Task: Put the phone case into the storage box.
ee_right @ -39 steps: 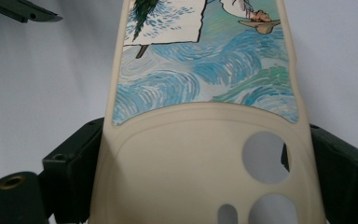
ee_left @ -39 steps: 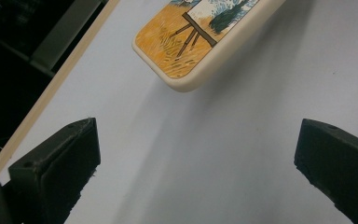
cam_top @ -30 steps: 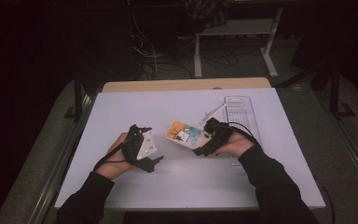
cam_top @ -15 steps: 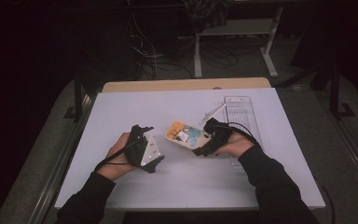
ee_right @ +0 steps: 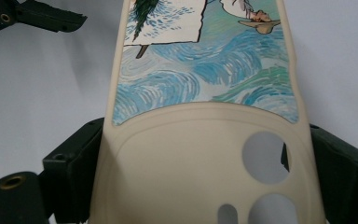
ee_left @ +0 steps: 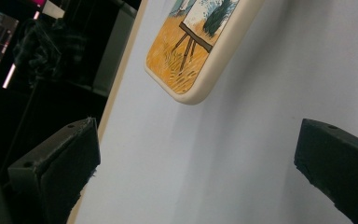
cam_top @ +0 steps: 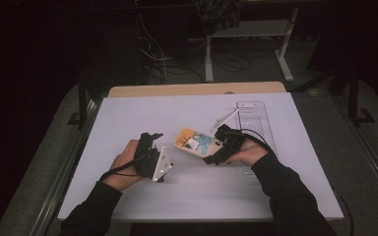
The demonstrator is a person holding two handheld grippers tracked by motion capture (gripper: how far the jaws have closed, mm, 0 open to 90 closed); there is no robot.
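the right gripper (cam_top: 215,151) clamps the camera end of the cream phone case (cam_top: 193,141), which lies on the white table (cam_top: 256,196); the left gripper (cam_top: 153,153), jaws spread and holding nothing, sits just beside the case's orange end.

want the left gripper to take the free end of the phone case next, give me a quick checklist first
1. Right gripper jaws clamp the phone case at its camera-cutout end: ok.
2. Left gripper jaws open with nothing between them: ok.
3. Orange end of the case faces the left gripper: ok.
4. White table bare between left gripper and case: ok.
5. Clear tray lies clear of the path: ok.
6. Grip firm enough to resist a pull: cannot tell.
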